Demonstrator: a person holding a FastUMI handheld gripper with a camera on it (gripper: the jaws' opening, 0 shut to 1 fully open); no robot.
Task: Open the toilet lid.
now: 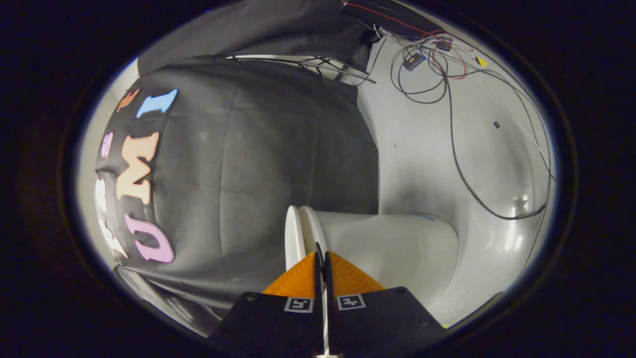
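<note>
Gripper view: the gripper (321,258) pinches the thin edge of the lid (294,233), just ahead of its fingers beside the toilet (397,248). Such a shallow hold may slip, dropping the lid.

Black cloth (278,164) is draping the booth's wall, while loose cables (447,99) are trailing across the pale glossy floor (427,169), which is catching overhead light.

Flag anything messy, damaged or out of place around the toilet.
Loose cables trail in a tangle across the floor beyond the toilet. No spill or damage shows. The gripper looks closed on the thin edge of the lid.
</note>
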